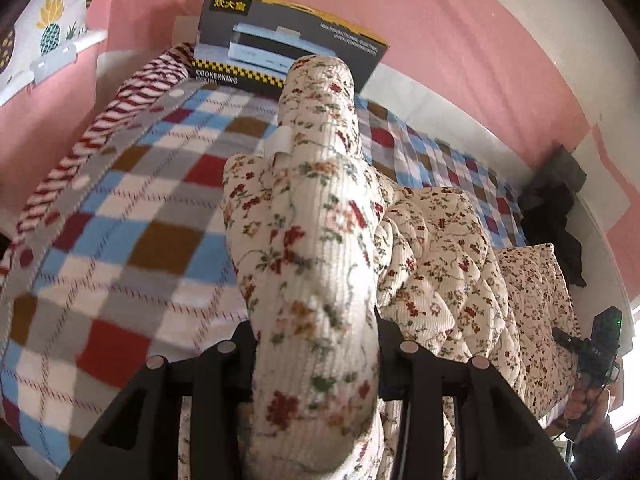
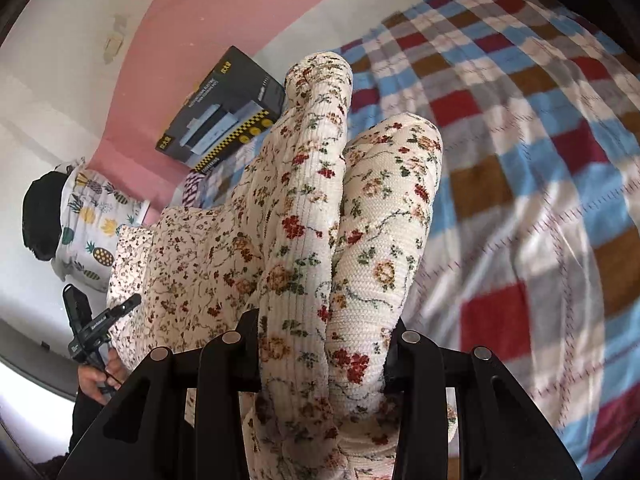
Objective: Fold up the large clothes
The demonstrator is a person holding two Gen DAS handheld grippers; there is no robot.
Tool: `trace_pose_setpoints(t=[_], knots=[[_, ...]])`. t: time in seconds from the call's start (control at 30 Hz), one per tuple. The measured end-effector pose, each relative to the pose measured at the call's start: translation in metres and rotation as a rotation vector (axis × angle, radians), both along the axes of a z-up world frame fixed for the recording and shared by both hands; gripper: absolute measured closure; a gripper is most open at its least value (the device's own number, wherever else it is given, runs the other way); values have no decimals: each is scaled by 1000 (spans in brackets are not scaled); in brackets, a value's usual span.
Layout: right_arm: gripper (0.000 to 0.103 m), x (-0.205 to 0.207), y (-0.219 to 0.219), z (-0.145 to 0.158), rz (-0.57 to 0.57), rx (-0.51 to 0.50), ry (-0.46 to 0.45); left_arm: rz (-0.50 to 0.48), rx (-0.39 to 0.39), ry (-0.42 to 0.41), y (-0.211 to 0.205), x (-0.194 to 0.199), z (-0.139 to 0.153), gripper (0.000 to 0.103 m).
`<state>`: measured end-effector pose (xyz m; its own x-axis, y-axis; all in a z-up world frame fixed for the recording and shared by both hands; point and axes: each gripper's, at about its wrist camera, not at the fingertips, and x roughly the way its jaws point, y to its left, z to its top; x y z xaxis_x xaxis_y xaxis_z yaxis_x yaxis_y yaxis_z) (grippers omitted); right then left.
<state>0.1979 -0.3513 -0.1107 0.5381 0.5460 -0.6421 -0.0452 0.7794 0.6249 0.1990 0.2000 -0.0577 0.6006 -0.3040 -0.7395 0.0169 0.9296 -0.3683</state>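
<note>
A cream quilted garment with a red and green flower print (image 1: 440, 248) hangs between my two grippers above a bed. My left gripper (image 1: 316, 344) is shut on a bunched fold of the floral garment, which rises up the middle of the left wrist view. My right gripper (image 2: 324, 344) is shut on another thick fold of the floral garment (image 2: 304, 216). The cloth hides the fingertips of both. My right gripper also shows at the far right of the left wrist view (image 1: 592, 356). My left gripper shows at the left of the right wrist view (image 2: 96, 328).
A checked blanket (image 1: 132, 216) in red, blue, brown and grey covers the bed (image 2: 520, 184). A black and yellow appliance box (image 1: 280, 40) stands at the bed's far end against the pink wall. A pineapple-print cloth (image 2: 92, 232) hangs at the side. Dark clothes (image 1: 556, 216) hang by the wall.
</note>
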Motion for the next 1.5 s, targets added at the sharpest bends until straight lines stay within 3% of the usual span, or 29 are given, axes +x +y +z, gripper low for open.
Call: trace_pose_setpoints(t=[0.37, 0.6, 0.67, 0.77, 0.83, 0.93, 1.03, 1.13, 1.17, 1.23, 1.33, 1.43, 1.5], knots=[[64, 79, 38, -17, 21, 3, 4, 13, 38, -11, 39, 93, -13, 61], [57, 123, 52, -71, 27, 23, 92, 26, 48, 43, 55, 137, -72, 59], [48, 127, 48, -92, 12, 32, 145, 59, 35, 86, 63, 144, -98, 49], [34, 124, 35, -111, -1, 102, 178, 114, -70, 94, 81, 143, -120, 31], [32, 119, 31, -107, 3, 85, 167, 121, -101, 100, 88, 141, -123, 27], [32, 112, 27, -84, 3, 7, 136, 130, -84, 82, 93, 133, -109, 27], [32, 106, 24, -55, -50, -86, 55, 210, -61, 4, 110, 115, -80, 29], [32, 96, 26, -28, -110, -162, -36, 306, -115, -91, 128, 94, -54, 29], [33, 95, 32, -23, -107, -187, -52, 299, -117, -110, 125, 90, -49, 30], [63, 94, 51, -19, -63, -264, -85, 244, -82, -123, 108, 89, -47, 30], [74, 103, 75, -32, -31, -357, -58, 167, 27, -95, 76, 100, -62, 35], [82, 113, 75, -57, -37, -425, -15, 186, 128, -32, 63, 119, -95, 36], [83, 114, 72, -68, -38, -424, 1, 199, 132, -27, 63, 122, -109, 36]])
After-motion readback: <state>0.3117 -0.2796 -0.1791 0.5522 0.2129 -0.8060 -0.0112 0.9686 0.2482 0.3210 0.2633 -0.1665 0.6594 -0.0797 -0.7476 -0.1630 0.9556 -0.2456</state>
